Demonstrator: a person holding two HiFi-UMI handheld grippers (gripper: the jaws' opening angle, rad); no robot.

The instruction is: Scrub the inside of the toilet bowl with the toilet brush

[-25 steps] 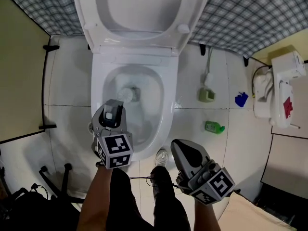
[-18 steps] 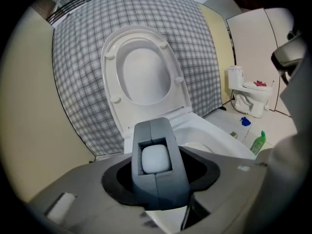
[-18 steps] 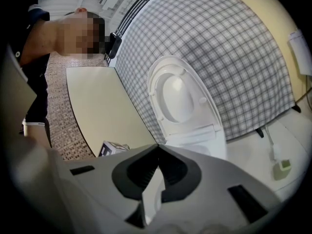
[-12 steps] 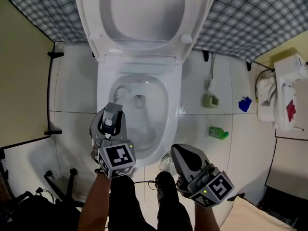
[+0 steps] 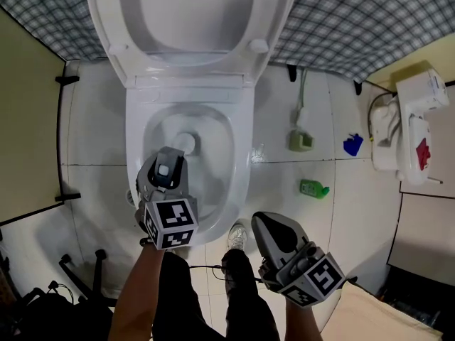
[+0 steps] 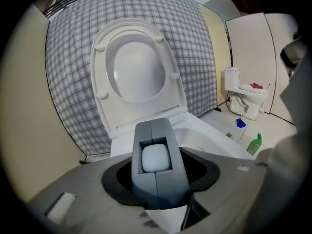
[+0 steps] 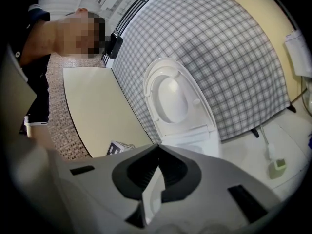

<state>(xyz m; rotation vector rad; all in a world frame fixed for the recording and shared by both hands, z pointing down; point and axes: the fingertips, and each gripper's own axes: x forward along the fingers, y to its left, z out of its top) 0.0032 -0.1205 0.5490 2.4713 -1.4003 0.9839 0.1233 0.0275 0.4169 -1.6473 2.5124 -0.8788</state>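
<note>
- Head view first: bowl (image 5: 240, 148) dead centre, seat (image 5: 186, 20) tipped up against the plaid wall (image 5: 348, 27).
- Left gripper (image 5: 166, 159) out over the near-left side of the bowl, jaws clamped on the brush (image 5: 183, 143).
- White brush head low inside the bowl, close to the bottom.
- Right gripper (image 5: 267, 226) off to the right, over the floor (image 5: 99, 119) by the front of the bowl. Well apart from the brush, jaws pressed together on nothing.
- Shoe (image 5: 238, 234) just in front of the bowl, between the two grippers.
- Green bottle (image 5: 313, 188) lying on the floor right of the bowl, blue scrap (image 5: 352, 145) further right.
- Over to the left gripper view: jaws held part-way apart by the grey handle (image 6: 156, 189), black pads tight on both its sides.
- White cap (image 6: 156, 158) set into the handle, facing the camera.
- Seat upright straight ahead, rim of the bowl running off to the right, bottle standing out green on the floor at far right.
- Now the right gripper view: jaws meeting at the tips, empty. Only a sliver of white bowl visible through the narrow gap lower down.
- Seat and plaid wall beyond, beige partition (image 7: 97, 111) to the left, and a corner of the left gripper's marker cube (image 7: 119, 147) peeking over the jaw.
</note>
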